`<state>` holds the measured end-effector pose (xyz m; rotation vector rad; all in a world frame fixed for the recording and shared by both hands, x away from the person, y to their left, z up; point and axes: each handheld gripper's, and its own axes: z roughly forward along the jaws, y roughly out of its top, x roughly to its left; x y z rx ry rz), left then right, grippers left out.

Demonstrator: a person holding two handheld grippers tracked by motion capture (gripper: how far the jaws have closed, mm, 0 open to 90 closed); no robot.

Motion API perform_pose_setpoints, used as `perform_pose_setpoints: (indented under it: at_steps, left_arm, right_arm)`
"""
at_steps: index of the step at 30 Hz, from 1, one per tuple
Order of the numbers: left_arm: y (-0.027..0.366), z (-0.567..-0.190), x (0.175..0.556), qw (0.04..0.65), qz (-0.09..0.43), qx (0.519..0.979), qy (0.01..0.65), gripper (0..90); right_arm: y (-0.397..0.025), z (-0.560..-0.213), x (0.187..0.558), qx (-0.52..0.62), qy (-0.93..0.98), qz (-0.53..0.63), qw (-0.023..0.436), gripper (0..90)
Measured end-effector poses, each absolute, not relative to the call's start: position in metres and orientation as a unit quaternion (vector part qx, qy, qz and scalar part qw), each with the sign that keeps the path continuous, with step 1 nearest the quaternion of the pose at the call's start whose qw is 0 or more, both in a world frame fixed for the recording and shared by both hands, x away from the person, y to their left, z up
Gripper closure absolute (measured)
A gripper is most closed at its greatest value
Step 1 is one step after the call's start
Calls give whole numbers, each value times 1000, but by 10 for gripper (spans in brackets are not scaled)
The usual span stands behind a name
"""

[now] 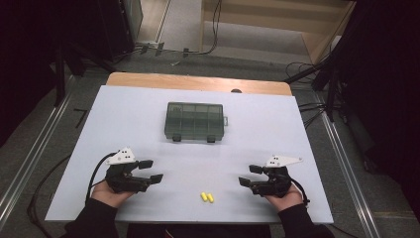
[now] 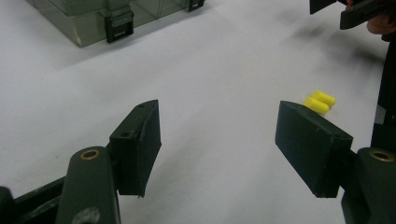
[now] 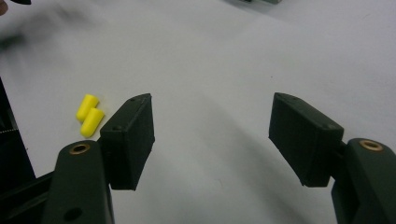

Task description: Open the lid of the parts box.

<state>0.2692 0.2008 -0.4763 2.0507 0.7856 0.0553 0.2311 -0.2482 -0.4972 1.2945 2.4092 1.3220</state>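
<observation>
Both tools [image 1: 152,171] [image 1: 250,175] wide apart, empty

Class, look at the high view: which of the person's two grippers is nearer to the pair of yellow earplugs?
Right, narrowly. The yellow earplugs lie near the table's front edge; the right gripper is open just right of them, the left gripper open farther off to their left.

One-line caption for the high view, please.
Two open grippers, left and right, flank two yellow earplugs before a closed organizer box.

light: dim surroundings, bright table [image 1: 277,124]; shadows: soft; blur: far corners of both gripper views
</observation>
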Motion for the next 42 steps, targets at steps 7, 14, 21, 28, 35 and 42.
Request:
perform_pose_setpoints:
  at_steps: [7, 14, 21, 28, 35, 42]
  left_arm:
    - [201, -476, 270, 449, 21, 834, 321, 310]
    - [201, -476, 270, 451, 17, 833, 321, 310]
    - [201, -475, 270, 453, 12, 831, 322, 310]
    - [201, -476, 271, 456, 9, 829, 324, 278]
    - [200, -476, 272, 454, 10, 831, 322, 277]
    - [199, -476, 273, 453, 12, 832, 321, 276]
  right_arm:
    - [-248, -496, 231, 423, 793, 435, 54, 296]
    - [-248, -496, 230, 419, 795, 436, 49, 296]
    - [-248, -496, 230, 417, 795, 437, 49, 296]
    - [-248, -495, 230, 416, 795, 438, 47, 296]
    - [-248, -496, 229, 417, 795, 438, 47, 296]
    - [-249, -496, 229, 419, 794, 438, 47, 296]
